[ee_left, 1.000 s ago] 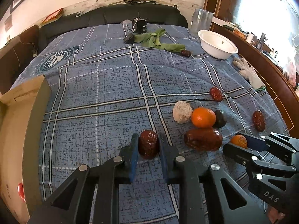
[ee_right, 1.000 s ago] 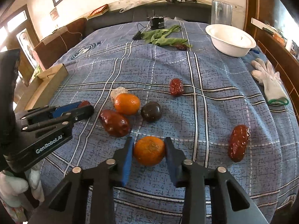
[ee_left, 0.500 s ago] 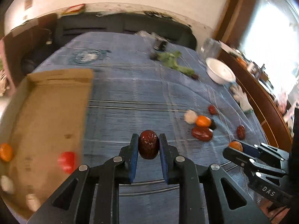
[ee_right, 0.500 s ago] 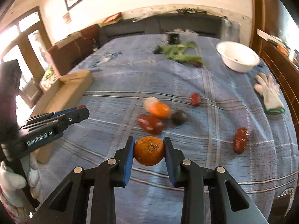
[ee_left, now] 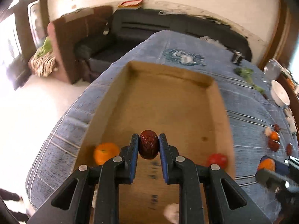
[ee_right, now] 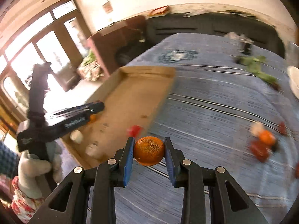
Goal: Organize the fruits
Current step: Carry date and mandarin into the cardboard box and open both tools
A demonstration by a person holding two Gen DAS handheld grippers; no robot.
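1. The left gripper (ee_left: 149, 145) is clamped on a dark red jujube (ee_left: 148, 144), the blue pads pressing its two sides, and it hangs over the open cardboard box (ee_left: 168, 100).
2. The right gripper (ee_right: 149, 152) is closed on a small orange mandarin (ee_right: 149, 150) with a pitted skin, above the blue plaid bedspread (ee_right: 214, 100) just beside the box's right wall.
3. Inside the box, in the left wrist view, lie a mandarin in the box (ee_left: 105, 152) near the left wall, a red fruit (ee_left: 217, 161) against the right wall, and a pale lump (ee_left: 172, 212) at the bottom edge.
4. Dark printing runs along the box floor between the left gripper's fingers; it is too blurred to read.
5. In the right wrist view the left gripper's side carries white lettering, smeared and unreadable; a hand in a pale glove (ee_right: 37, 168) holds its grip.
6. On the bedspread well to the right sits a loose cluster of fruit (ee_right: 263, 143): an orange one, dark red ones and a pale one.
7. A round printed emblem (ee_left: 184, 57) marks the bedspread beyond the box; its text cannot be made out.
8. A white bowl (ee_left: 279, 95) and green leaves (ee_right: 257, 69) lie toward the far right.
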